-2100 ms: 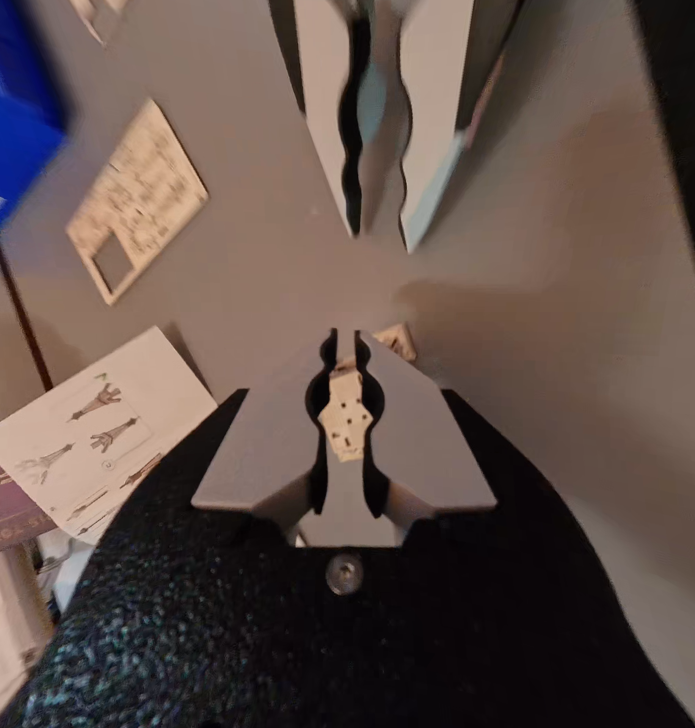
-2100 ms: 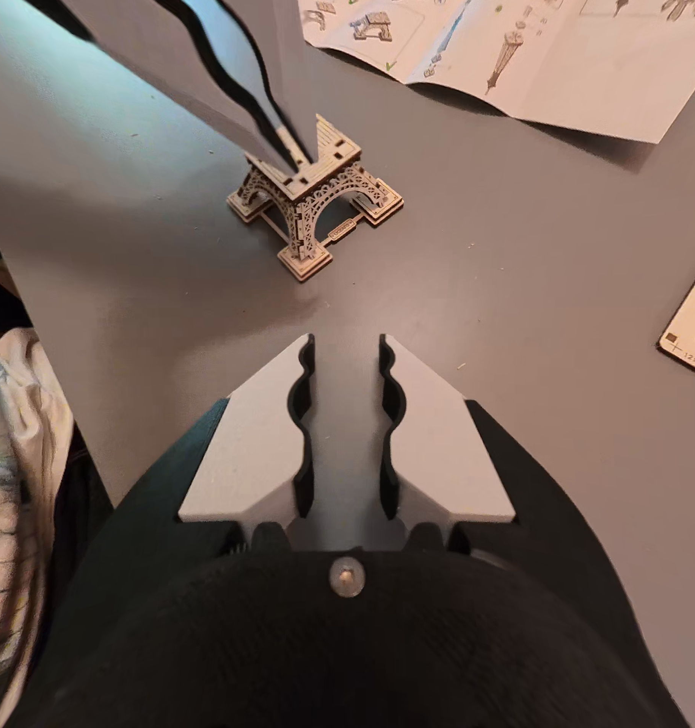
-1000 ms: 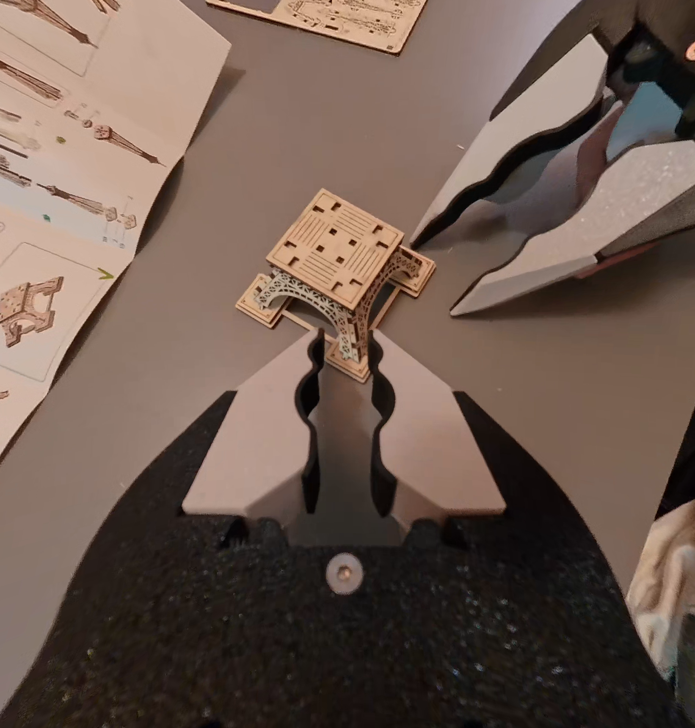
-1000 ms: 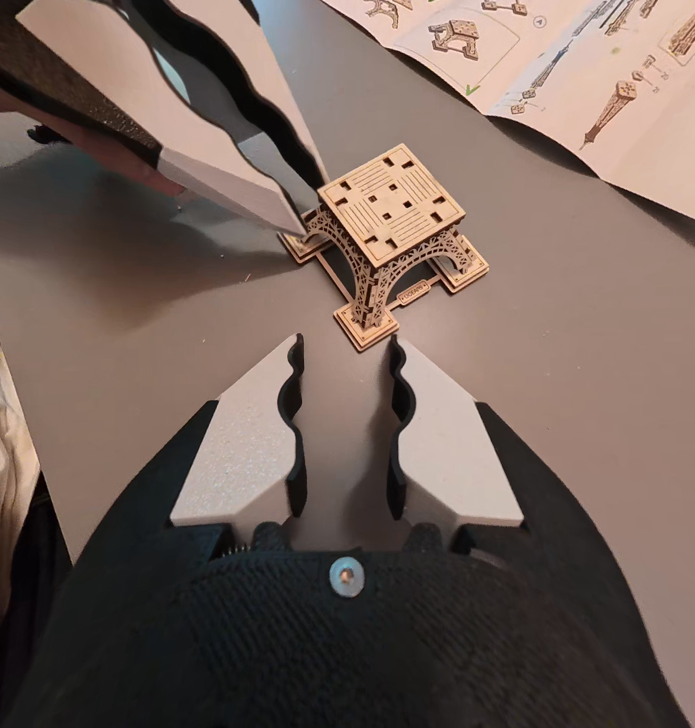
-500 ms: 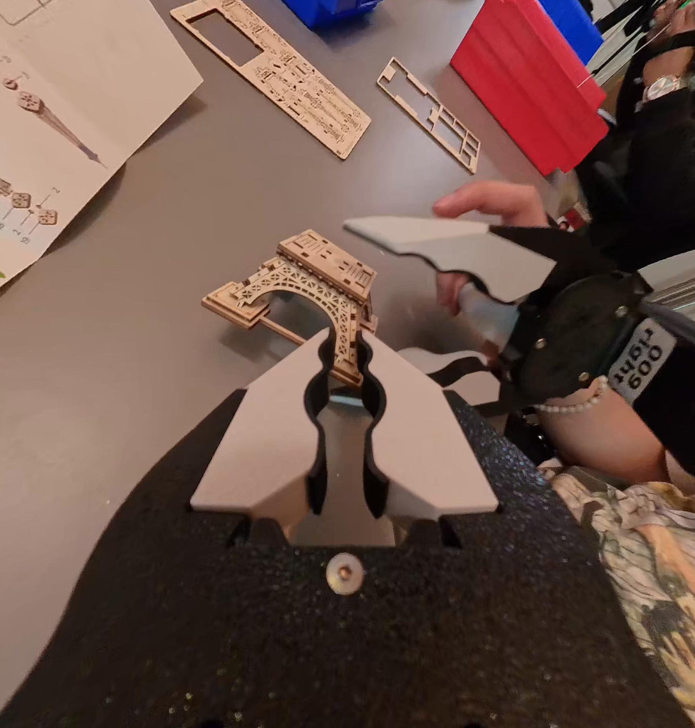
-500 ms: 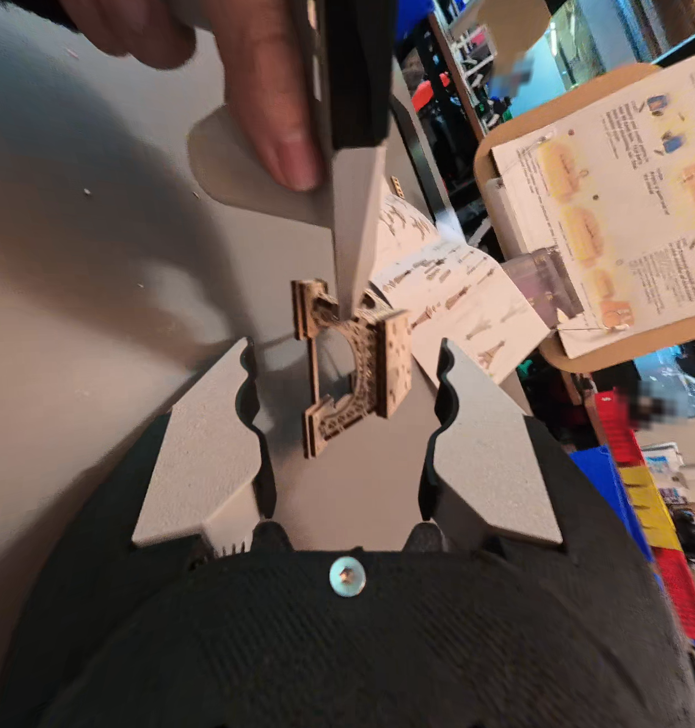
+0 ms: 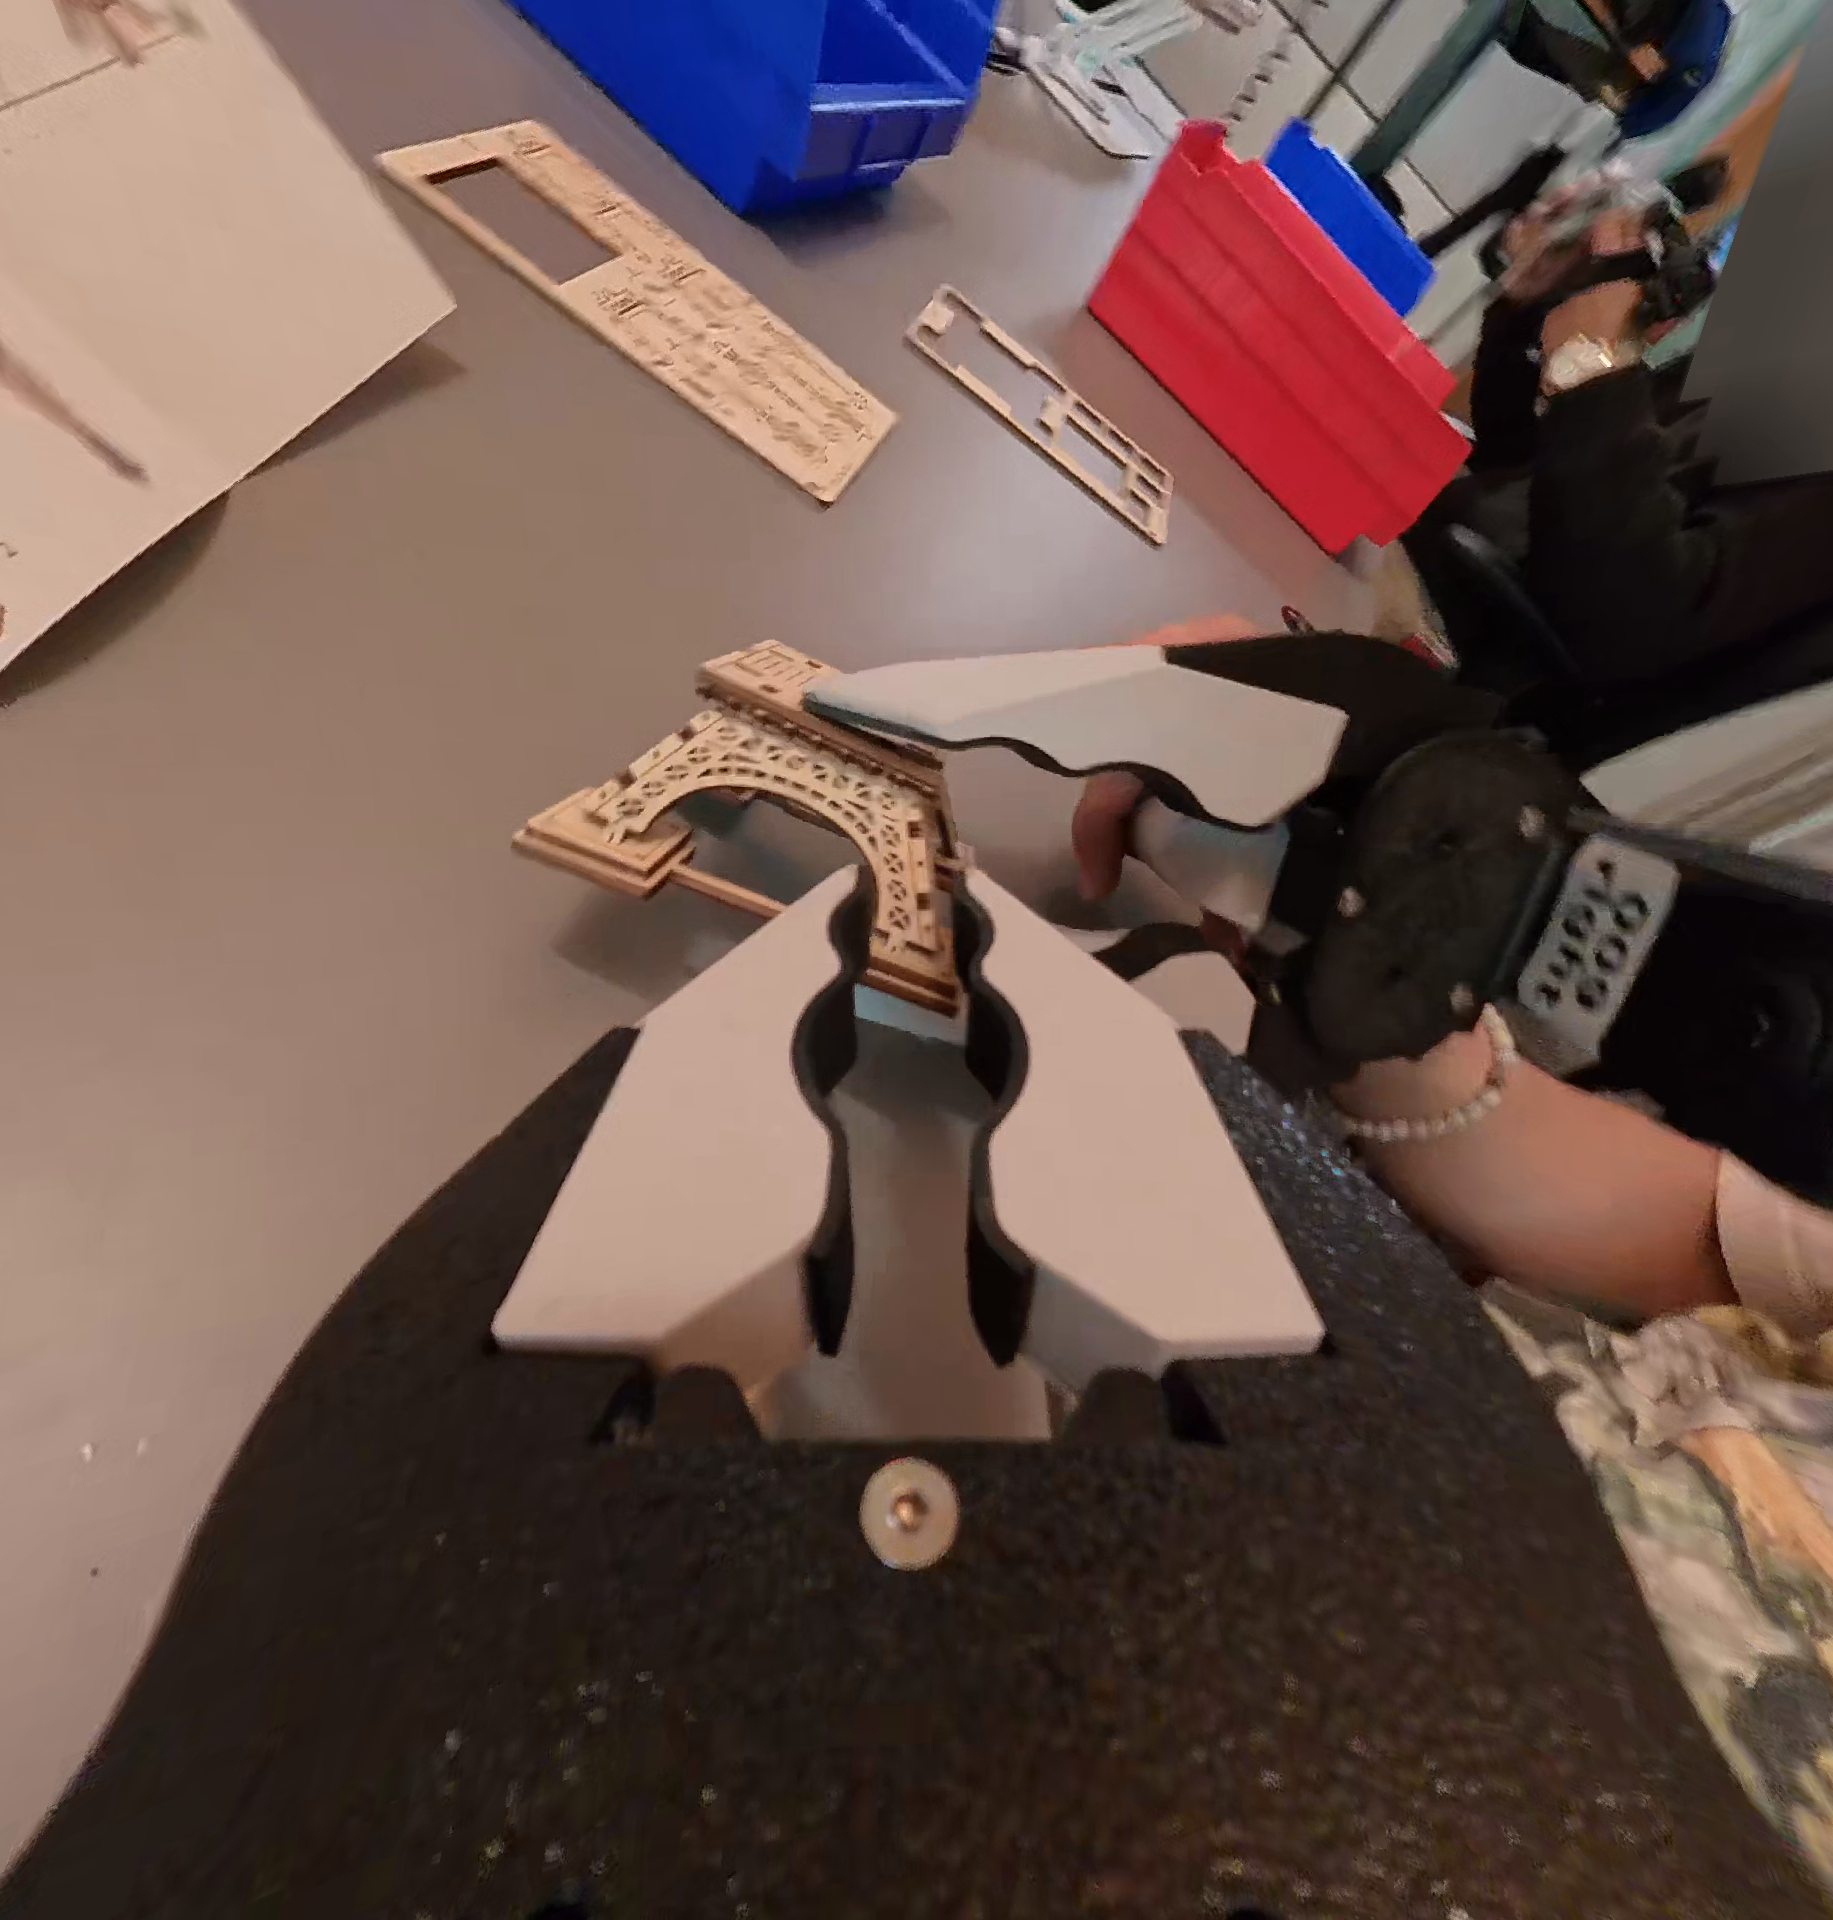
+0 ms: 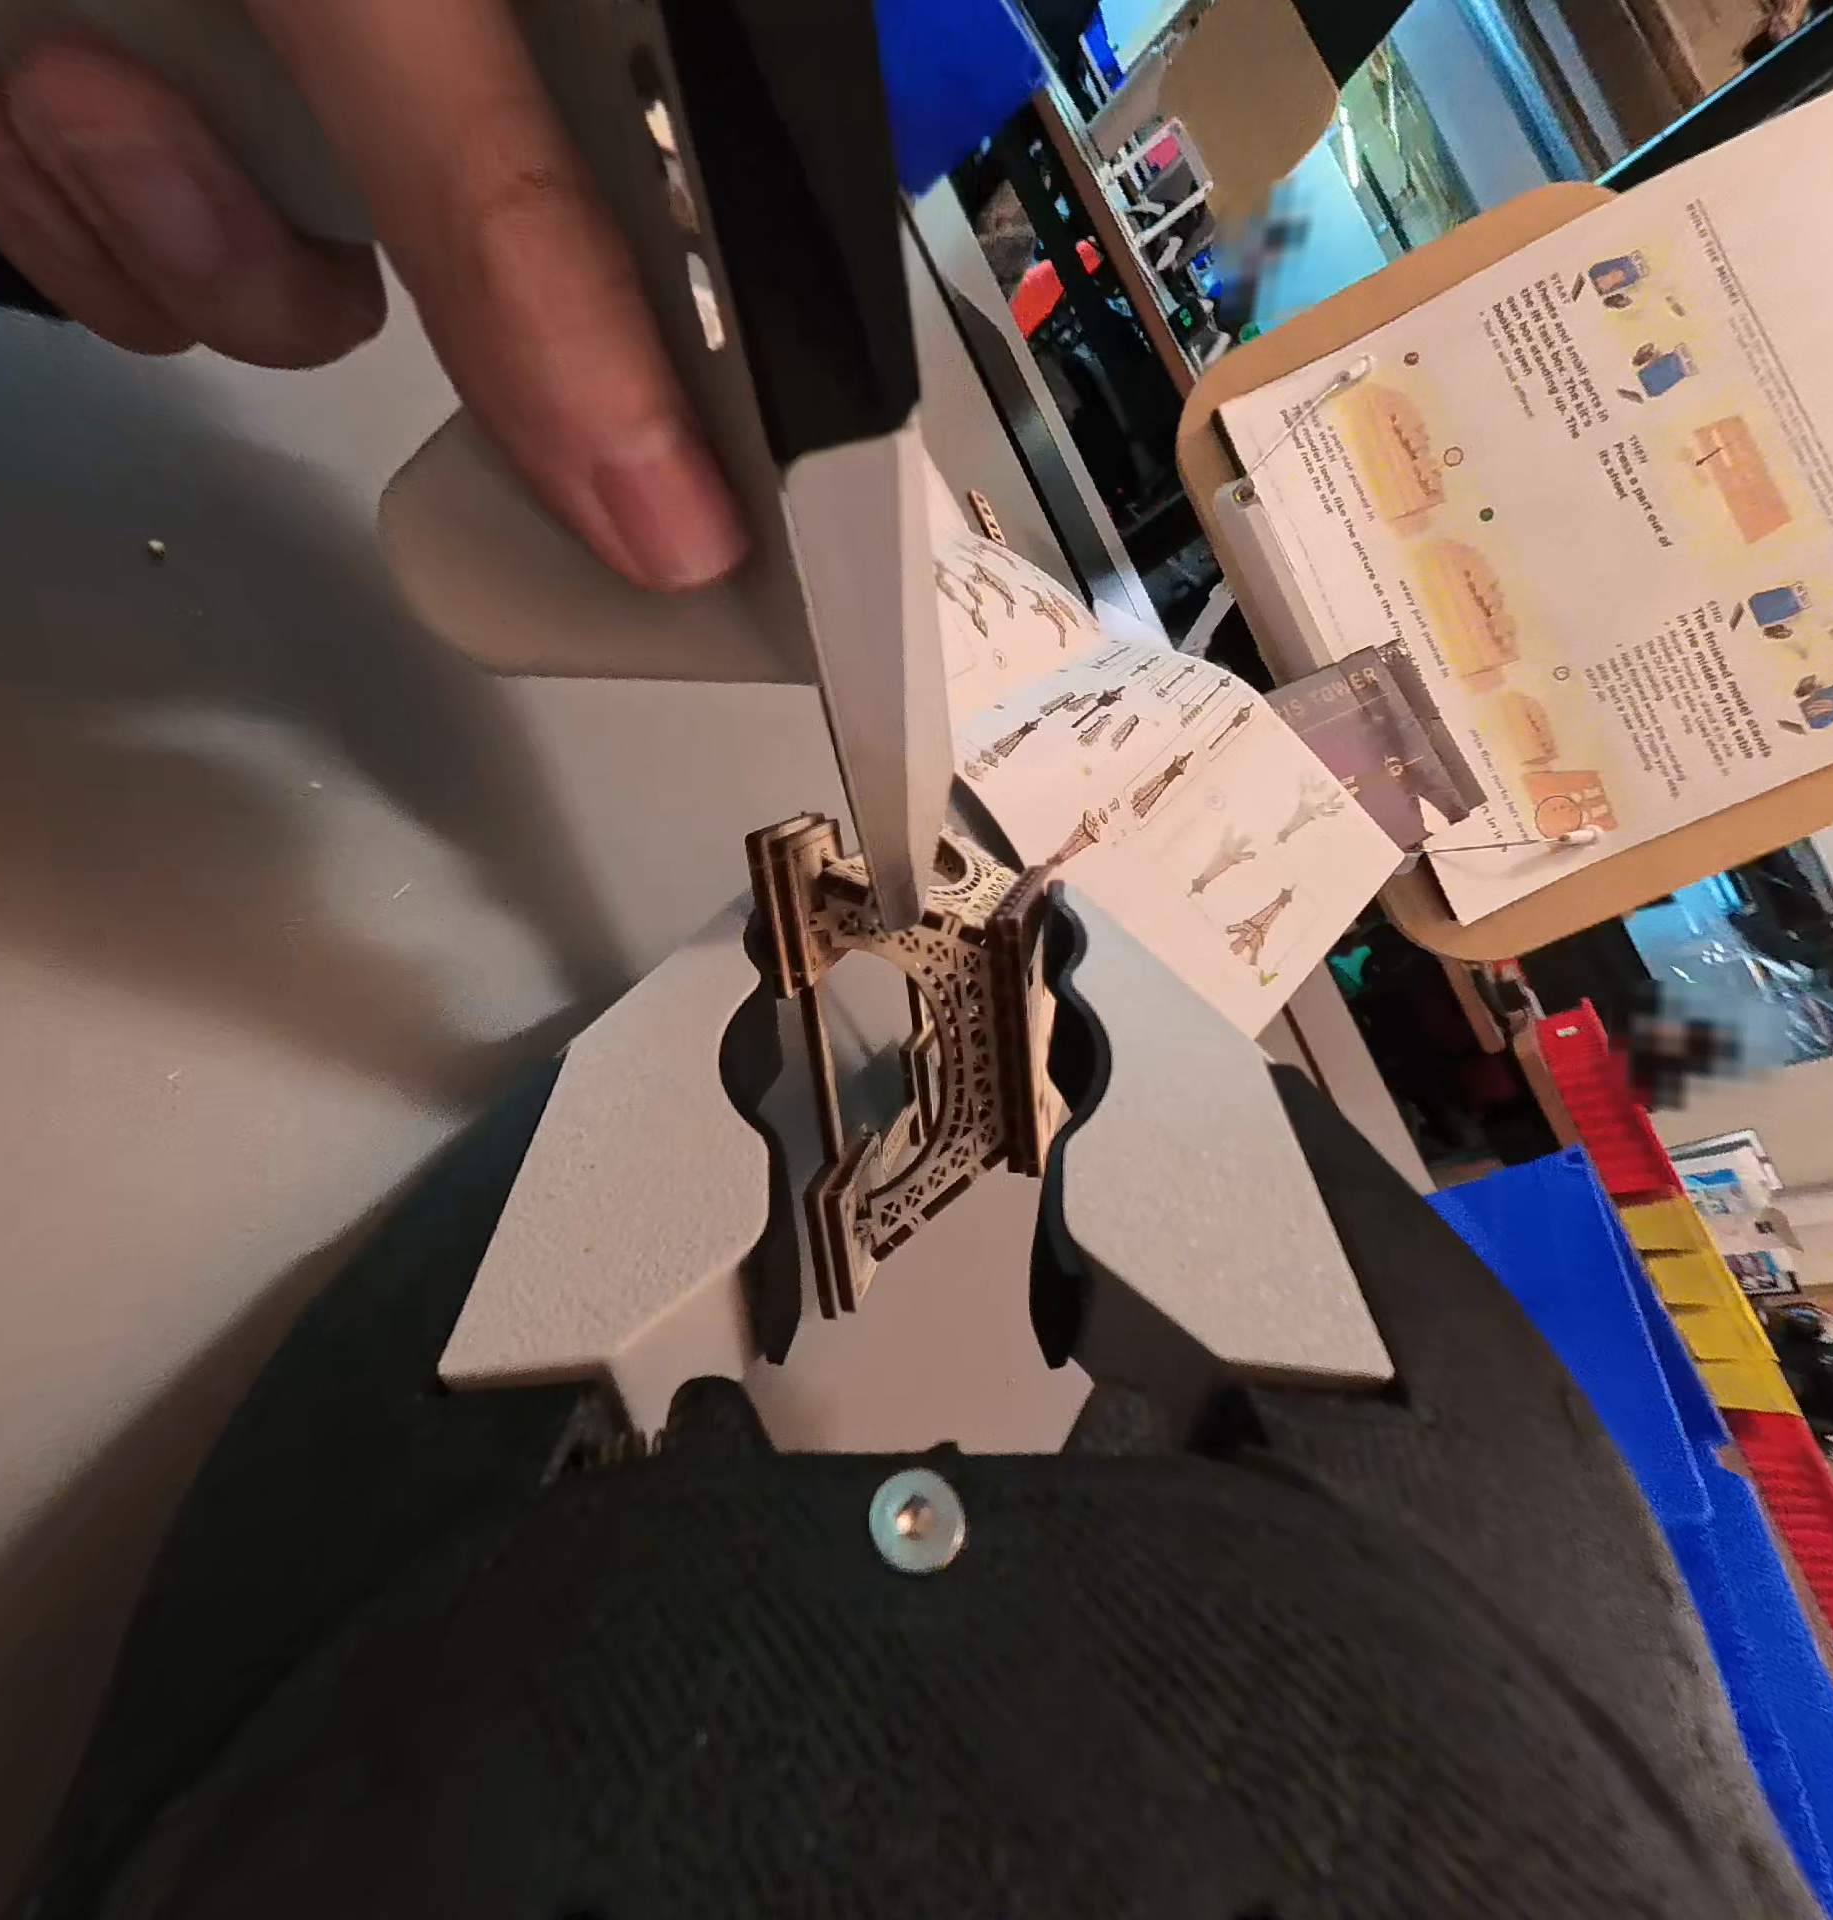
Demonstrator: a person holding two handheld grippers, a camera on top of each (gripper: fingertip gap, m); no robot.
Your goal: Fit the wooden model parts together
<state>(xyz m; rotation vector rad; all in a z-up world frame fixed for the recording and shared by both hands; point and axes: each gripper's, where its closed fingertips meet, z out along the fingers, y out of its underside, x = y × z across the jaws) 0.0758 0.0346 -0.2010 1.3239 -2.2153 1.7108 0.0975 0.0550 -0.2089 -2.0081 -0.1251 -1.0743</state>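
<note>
The wooden tower base, four lattice arch legs under a square platform, is held tilted just above the grey table. My left gripper is shut on one of its legs. My right gripper reaches in from the right, its upper finger lying on the platform top. In the right wrist view the tower base lies sideways between my right gripper's fingers, feet against the left one, platform against the right one. The left gripper's tip pinches a leg from above.
A folded instruction sheet lies at the left, a wooden part sheet and an emptied frame behind the model. A blue bin and a red bin stand at the back. A clipboard stands at the table's side. Both grippers' tips are close together, under 4 cm apart.
The platform was seated on the legs and both grippers opened. My left gripper then shut on a leg and tipped the base up. My right gripper has narrowed onto the base, top and feet.
</note>
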